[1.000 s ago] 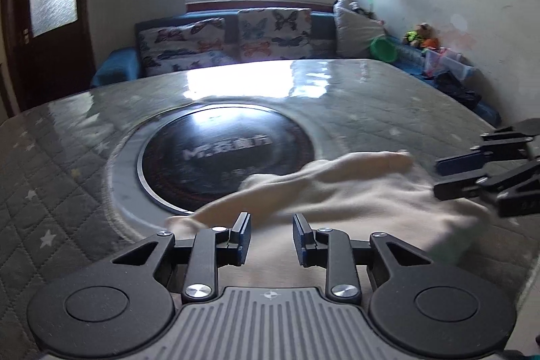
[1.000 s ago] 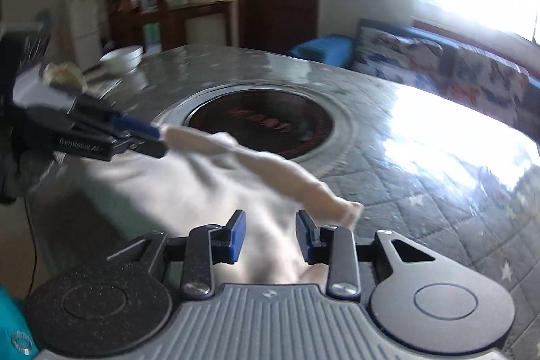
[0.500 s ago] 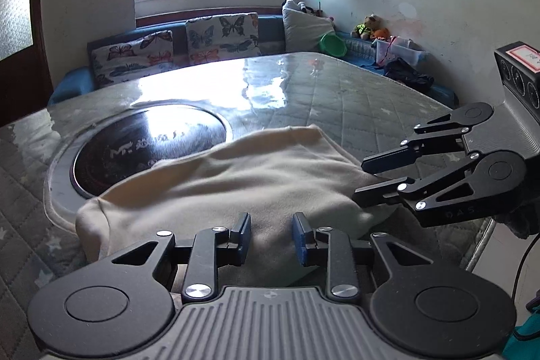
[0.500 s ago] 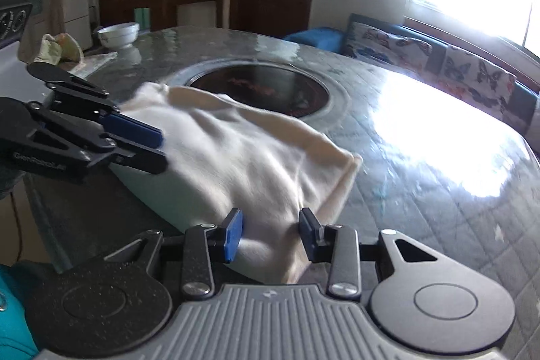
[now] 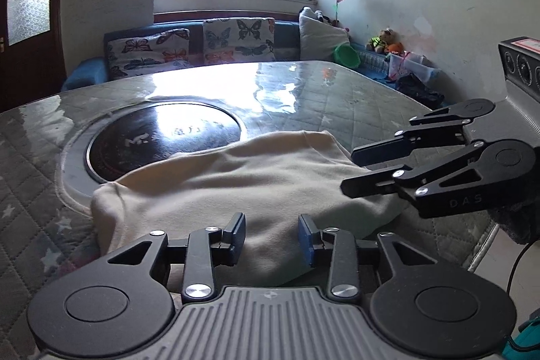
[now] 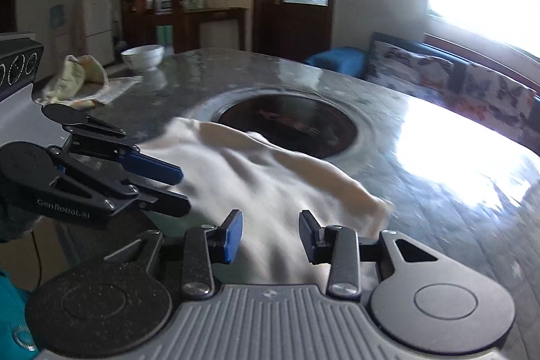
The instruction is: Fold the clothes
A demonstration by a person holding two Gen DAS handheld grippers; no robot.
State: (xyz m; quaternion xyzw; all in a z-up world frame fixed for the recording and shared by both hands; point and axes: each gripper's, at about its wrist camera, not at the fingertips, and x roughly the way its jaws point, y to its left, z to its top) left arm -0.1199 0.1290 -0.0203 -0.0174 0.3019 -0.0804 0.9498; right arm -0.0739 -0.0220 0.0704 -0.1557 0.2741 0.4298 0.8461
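One cream garment [image 5: 256, 181], lying rumpled on the quilted table [image 5: 354, 97] at its near edge, far side overlapping the dark round inset [image 5: 162, 137]. Soft, light, limp; likely to sag and crease when lifted, so best taken at a hem or corner, one per gripper, not mid-cloth. Left gripper [image 5: 271, 237] low over the near edge, jaws opening, cloth below the gap but no pad pressing it. Right gripper [image 6: 270, 237] jaws apart, nothing clamped, over the other near end. Count: one garment, two grippers, one white bowl [image 6: 143, 56] and one bundled cloth [image 6: 76, 81] well apart at the far side
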